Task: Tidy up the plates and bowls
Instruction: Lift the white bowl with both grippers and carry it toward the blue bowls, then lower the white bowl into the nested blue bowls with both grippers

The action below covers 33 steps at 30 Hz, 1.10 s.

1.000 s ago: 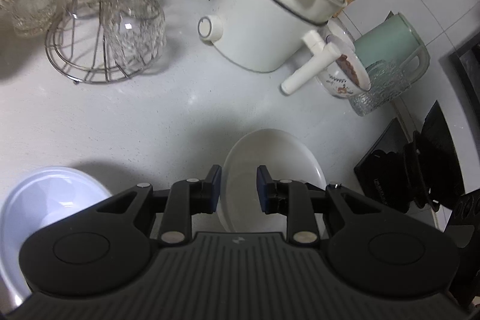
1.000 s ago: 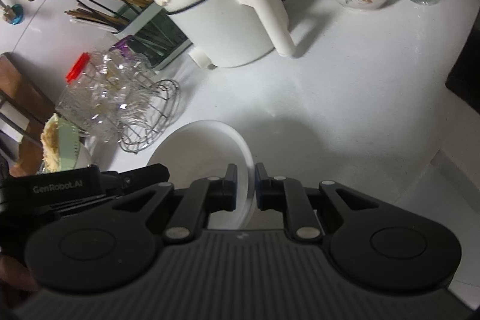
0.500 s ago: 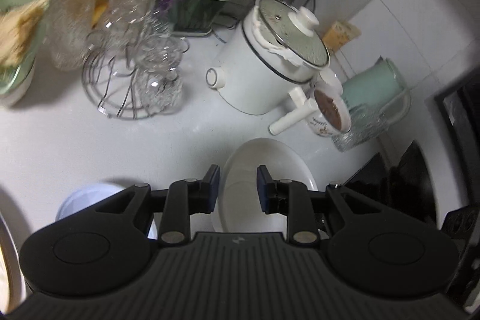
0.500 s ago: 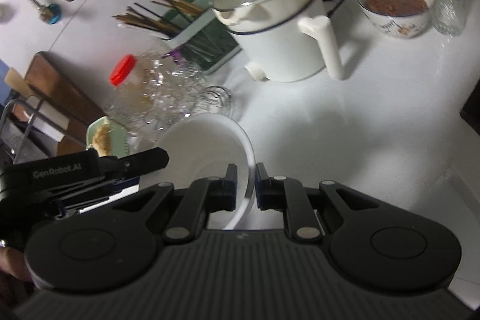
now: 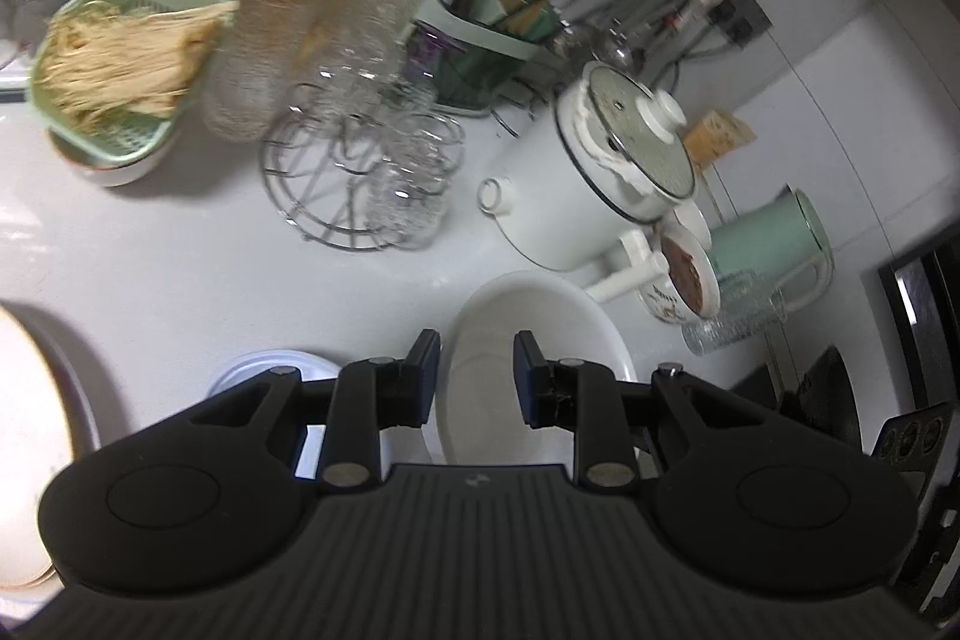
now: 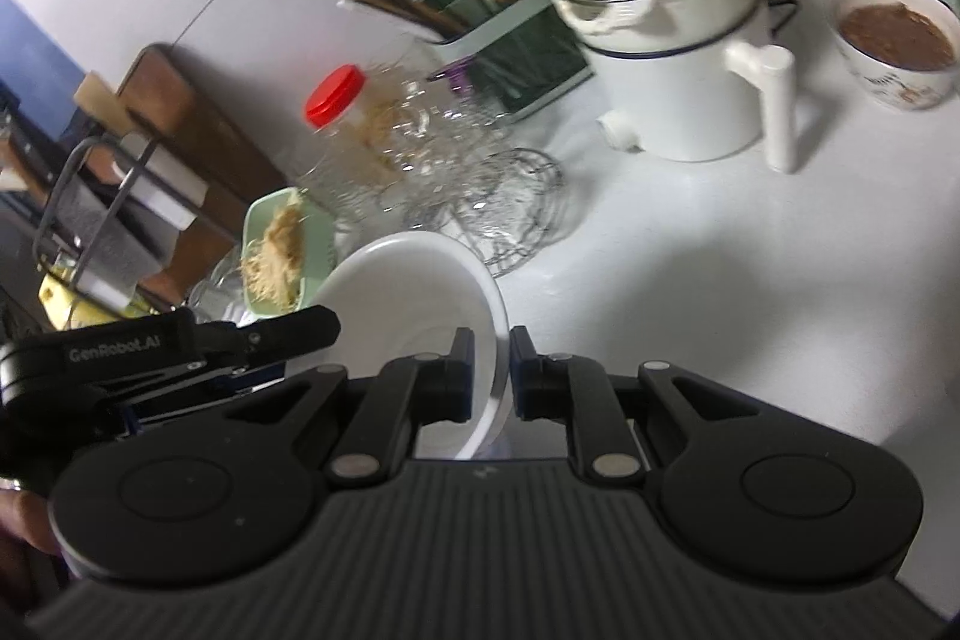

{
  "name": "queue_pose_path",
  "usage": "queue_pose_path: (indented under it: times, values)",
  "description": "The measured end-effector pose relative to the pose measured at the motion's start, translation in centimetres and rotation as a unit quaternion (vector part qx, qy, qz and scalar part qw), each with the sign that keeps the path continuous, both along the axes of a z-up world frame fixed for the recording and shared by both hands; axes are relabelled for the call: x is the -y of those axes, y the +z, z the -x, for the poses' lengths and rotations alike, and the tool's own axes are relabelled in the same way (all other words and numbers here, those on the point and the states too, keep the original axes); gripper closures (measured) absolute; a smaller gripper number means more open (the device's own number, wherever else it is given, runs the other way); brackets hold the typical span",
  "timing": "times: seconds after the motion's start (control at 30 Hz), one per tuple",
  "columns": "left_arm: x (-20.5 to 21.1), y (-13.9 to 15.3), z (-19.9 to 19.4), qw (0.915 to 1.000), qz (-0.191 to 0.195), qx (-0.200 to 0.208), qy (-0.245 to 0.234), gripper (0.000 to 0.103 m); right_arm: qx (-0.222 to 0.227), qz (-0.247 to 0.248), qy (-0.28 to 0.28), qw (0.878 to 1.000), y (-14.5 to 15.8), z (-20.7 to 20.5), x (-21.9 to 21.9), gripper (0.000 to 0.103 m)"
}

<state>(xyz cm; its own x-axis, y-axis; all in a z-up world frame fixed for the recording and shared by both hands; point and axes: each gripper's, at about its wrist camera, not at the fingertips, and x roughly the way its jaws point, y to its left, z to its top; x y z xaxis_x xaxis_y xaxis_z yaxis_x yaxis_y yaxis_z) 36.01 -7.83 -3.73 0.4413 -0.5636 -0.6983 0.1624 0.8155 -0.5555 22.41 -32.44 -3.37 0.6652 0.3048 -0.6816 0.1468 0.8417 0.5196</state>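
Right wrist view shows the right gripper [image 6: 486,376] pinching the rim of the white bowl [image 6: 414,274], one pad inside the wall and one outside, so the bowl hangs tilted above the white counter [image 6: 690,280], its mouth turned toward the left gripper [image 6: 288,331], which reaches in from the bowl's far side. The bowl's rim runs straight away from the right gripper, toward the wire glass rack [image 6: 510,214] beyond it.

Seen from the left wrist, the same white bowl [image 5: 540,340] lies directly ahead of the left gripper [image 5: 477,370], whose jaws stand narrowly apart with the bowl's near rim between them; whether the pads actually press on that rim I cannot tell. Just to the left of the bowl, and lower, a second pale bowl [image 5: 270,370] rests on the counter, half hidden behind the left gripper.

Both hands are equally close, being on opposite edges of the bowl. My guess is that the bowl is to be nested into the pale bowl, which lies to the left gripper's side of it.
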Motion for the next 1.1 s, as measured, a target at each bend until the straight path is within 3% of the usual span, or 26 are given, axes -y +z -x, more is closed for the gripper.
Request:
queue_pose_path:
  times: [0.33, 0.53, 0.8, 1.1]
  values:
    - [-5.5, -1.0, 0.8, 0.9968, -0.008, -0.004, 0.08, 0.074, -0.013, 0.011, 0.09, 0.996, 0.0, -3.1, -4.6, 0.088]
    - [-7.8, -3.6, 0.6, 0.9935, -0.01, -0.033, 0.108, 0.074, -0.034, 0.03, 0.128, 0.991, -1.4, -4.5, -7.3, 0.088]
    - [-7.6, -7.2, 1.0, 0.9919, -0.031, -0.067, 0.104, 0.074, -0.057, 0.075, 0.15, 0.984, -3.9, -4.8, -9.0, 0.088]
    - [-6.5, -9.0, 1.0, 0.9904, -0.058, -0.082, 0.095, 0.073, -0.074, 0.114, 0.179, 0.974, -6.4, -5.2, -9.5, 0.086]
